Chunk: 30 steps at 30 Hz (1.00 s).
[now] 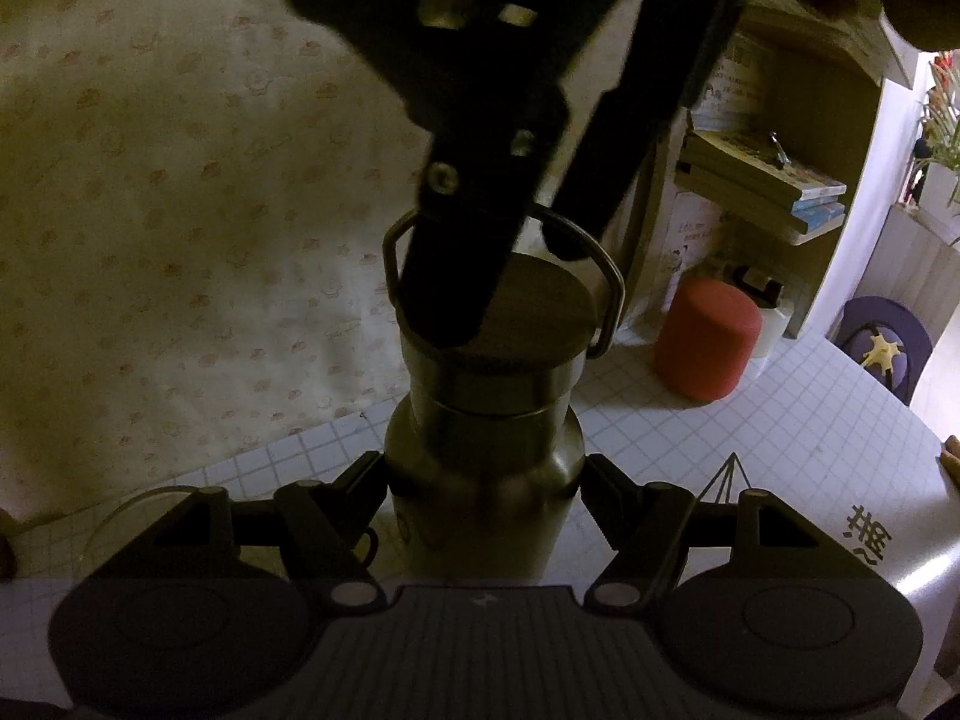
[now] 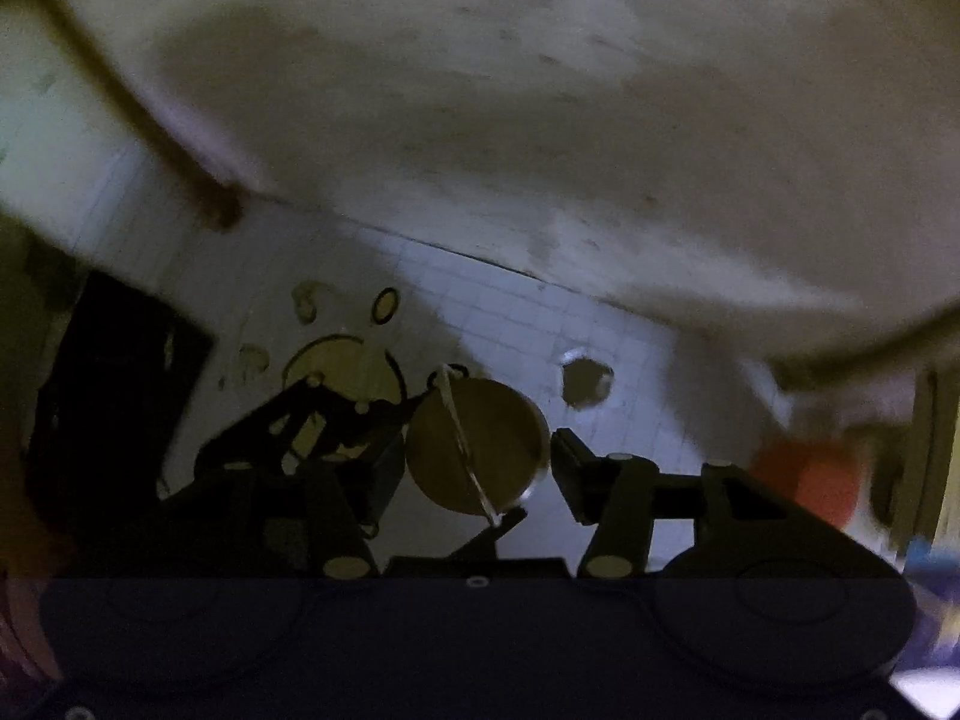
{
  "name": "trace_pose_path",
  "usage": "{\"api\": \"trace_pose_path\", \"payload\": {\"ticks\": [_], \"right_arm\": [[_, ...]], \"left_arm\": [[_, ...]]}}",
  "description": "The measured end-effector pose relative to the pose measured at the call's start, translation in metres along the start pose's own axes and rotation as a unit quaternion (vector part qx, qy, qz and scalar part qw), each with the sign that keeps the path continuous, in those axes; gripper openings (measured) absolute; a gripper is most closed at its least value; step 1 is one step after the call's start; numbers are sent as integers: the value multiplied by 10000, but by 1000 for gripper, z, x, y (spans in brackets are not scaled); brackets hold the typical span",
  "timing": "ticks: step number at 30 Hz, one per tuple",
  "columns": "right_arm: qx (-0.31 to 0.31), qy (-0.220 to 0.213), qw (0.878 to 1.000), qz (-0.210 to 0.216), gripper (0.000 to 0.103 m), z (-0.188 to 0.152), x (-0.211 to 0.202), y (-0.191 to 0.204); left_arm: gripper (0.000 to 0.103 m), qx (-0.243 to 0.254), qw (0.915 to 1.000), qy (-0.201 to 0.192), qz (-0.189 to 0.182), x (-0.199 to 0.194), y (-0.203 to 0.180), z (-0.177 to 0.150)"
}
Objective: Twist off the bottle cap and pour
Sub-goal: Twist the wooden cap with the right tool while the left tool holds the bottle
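A steel bottle (image 1: pixel 480 480) stands upright on the grid-patterned table, and my left gripper (image 1: pixel 485 480) is shut on its shoulder. Its round cap (image 1: pixel 528 324) carries a wire handle (image 1: pixel 612 288). My right gripper (image 1: pixel 504 294) comes down from above, one finger at the cap's near left rim and the other behind it. The blurred right wrist view looks straight down on the cap (image 2: pixel 477 450), with my right gripper (image 2: pixel 477 462) shut on its two sides.
A red cup (image 1: pixel 708 339) (image 2: pixel 804 480) stands to the right of the bottle. A clear glass (image 1: pixel 132 510) sits at the left, near my left gripper. A shelf with books (image 1: pixel 774 174) is at the back right. A patterned wall runs behind the table (image 1: pixel 780 420).
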State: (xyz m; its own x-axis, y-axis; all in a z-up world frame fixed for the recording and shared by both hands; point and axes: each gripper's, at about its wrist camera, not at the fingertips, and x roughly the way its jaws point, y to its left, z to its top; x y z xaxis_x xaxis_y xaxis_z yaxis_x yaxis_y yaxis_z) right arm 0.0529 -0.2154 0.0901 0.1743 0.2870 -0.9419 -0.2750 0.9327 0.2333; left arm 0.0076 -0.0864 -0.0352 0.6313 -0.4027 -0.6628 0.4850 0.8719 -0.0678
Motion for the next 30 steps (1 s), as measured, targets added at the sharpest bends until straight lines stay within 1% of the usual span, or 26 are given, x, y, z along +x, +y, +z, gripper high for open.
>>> {"api": "trace_pose_path", "payload": {"ticks": [2,6,10,15,21,26,30], "right_arm": [[298,-16,9995,-69,56,-1,2,0],[765,-95,9970,-41,56,-3,6,-2],[955,-251,9950,-138,55,-6,8,-1],[770,-491,9954,-274,54,-12,8,5],[464,-654,9966,-199,54,-18,7,5],[262,-745,9969,-58,54,-21,8,2],[137,-779,9969,-63,54,-21,8,4]], "left_arm": [[69,2,10000,0,-1,0,0,0],[69,8,10000,-4,-20,0,2,1],[69,5,10000,7,-18,1,2,1],[69,-13,10000,13,-16,1,1,2],[69,-4,10000,13,-12,1,1,2],[69,-12,10000,10,2,0,-1,1],[69,-14,10000,9,1,0,-1,1]]}}
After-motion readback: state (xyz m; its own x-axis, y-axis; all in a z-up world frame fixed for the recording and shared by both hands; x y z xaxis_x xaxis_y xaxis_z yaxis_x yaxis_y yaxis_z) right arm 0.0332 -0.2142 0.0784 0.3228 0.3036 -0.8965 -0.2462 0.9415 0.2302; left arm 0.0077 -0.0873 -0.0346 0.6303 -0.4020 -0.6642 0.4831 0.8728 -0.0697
